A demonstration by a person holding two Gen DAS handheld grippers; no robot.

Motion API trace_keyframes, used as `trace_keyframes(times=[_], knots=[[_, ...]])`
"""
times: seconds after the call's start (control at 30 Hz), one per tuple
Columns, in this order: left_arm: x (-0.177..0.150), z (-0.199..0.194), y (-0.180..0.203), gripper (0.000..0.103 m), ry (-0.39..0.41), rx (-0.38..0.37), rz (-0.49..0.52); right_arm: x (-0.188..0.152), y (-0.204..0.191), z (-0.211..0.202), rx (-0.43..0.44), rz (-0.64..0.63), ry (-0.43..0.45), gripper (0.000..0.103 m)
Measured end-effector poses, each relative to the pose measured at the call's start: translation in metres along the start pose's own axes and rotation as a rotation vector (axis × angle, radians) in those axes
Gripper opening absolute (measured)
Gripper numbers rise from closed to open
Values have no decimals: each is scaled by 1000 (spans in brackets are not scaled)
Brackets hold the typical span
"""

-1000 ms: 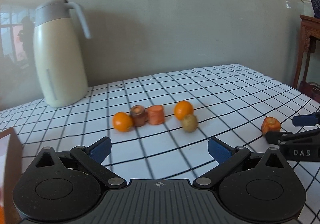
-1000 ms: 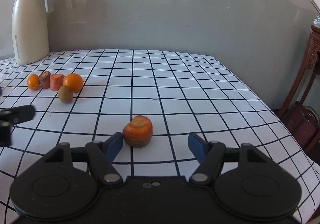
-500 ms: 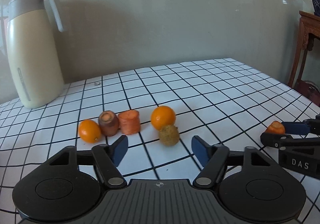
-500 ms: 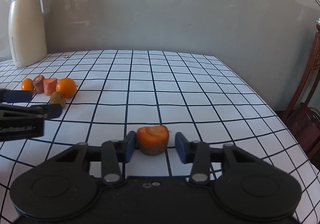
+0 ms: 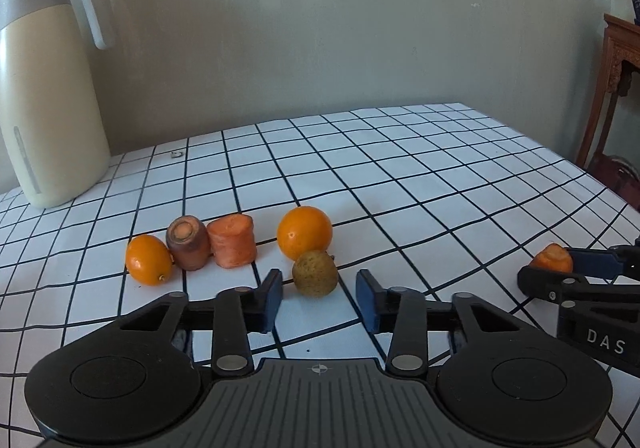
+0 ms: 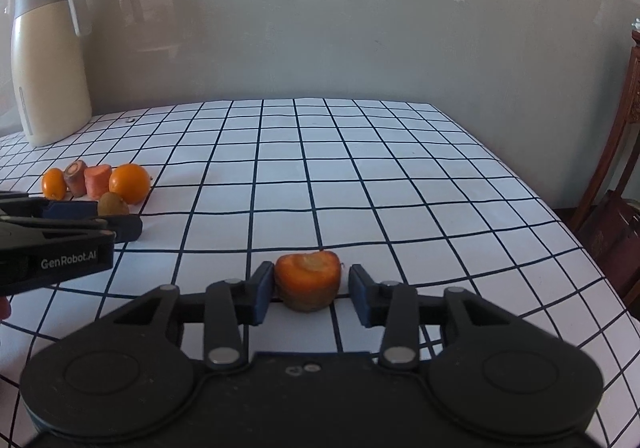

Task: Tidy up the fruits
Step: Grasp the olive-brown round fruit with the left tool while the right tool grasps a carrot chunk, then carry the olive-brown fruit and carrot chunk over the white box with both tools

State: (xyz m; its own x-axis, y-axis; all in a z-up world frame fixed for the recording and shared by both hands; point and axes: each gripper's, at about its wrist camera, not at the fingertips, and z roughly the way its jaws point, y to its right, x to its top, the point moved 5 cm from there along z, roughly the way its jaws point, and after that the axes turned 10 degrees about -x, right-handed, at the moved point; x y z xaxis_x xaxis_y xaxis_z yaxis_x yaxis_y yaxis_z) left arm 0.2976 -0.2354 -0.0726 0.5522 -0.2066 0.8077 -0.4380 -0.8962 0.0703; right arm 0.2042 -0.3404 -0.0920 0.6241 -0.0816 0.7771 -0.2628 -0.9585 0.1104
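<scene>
Side by side on the black-gridded white table [image 5: 400, 184], the left claw [image 5: 319, 298] closes around a brownish-green round kiwi [image 5: 315, 273], untouched, while the right claw [image 6: 307, 296] opens slightly, bracketing an orange carrot stub [image 6: 307, 280], a sliver of gap at the right pad.

1. Small orange [image 5: 148, 259]: oval, glossy, leftmost in the row on the checked cloth, touching the brown carrot stub.
2. Brown carrot stub [image 5: 188, 243]: dull skin, cut end tilted up.
3. Orange carrot chunk [image 5: 233, 241]: short cylinder, upright, just beside the stub.
4. Large orange [image 5: 305, 233]: round, right of the chunk.
5. Kiwi [image 5: 315, 273]: brown-green, touching the large orange's front.
6. Lone carrot piece [image 6: 307, 280]: ragged cut top, well apart on the right.
</scene>
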Motion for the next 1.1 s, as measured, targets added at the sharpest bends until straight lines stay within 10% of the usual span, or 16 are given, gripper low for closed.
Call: trace_keyframes(times=[0.07,1.1], knots=[[0,0,2,24,2,-7,7,0,-1,0,12,5,1,26],[-16,-115,-15,23,140,72,66,12,-9,-66,58,-21,121,26]])
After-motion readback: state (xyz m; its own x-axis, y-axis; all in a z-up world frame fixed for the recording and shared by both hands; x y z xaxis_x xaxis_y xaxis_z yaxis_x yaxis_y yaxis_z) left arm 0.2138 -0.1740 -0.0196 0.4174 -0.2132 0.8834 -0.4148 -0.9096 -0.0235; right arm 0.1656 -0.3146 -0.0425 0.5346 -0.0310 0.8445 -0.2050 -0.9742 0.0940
